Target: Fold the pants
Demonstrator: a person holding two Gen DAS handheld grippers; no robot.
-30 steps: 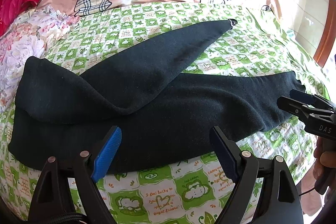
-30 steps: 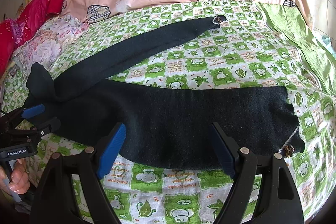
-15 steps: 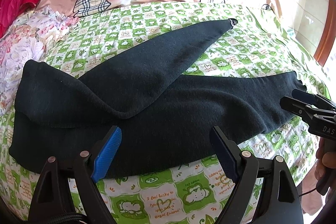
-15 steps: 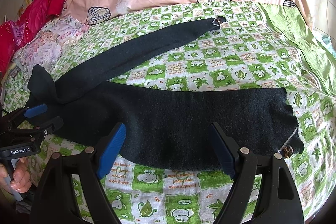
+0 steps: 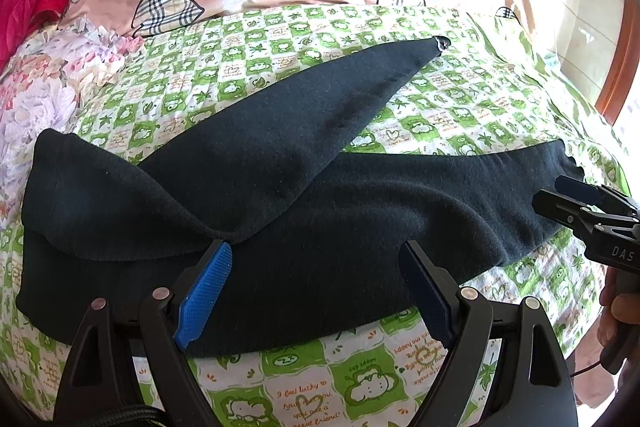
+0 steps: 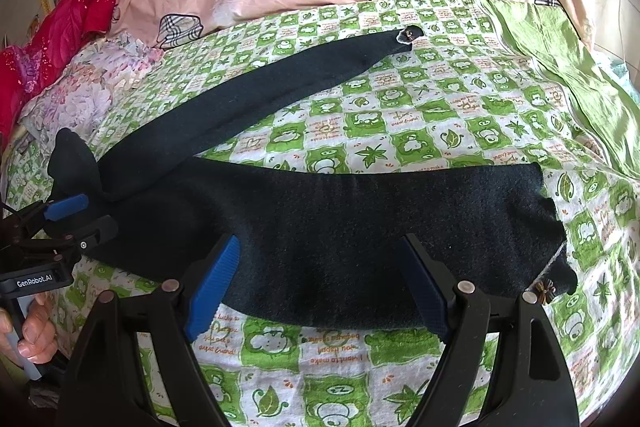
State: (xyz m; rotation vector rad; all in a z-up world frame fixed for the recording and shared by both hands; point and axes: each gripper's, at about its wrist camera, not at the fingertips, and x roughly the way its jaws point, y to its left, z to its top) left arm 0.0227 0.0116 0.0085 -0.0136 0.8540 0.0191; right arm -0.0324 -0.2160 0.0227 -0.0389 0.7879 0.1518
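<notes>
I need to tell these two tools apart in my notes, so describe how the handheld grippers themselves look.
Both are black plastic two-finger tools with blue ribbed pads and round silver pivot pins. The left gripper has a braided black cable at its base and white "GenRobot.AI" lettering on its body. The right gripper shows white letters "DAS" on its side and a thin red wire beneath its handle.

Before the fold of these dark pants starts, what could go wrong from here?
1. The two legs are splayed apart: the far leg angles away from the near leg, so a fold now may come out crooked.
2. The waist end is already flopped over; folding may trap that bunching.
3. Both tongs, left and right, stand open at the near hem; they might pinch the green checked sheet too.
</notes>
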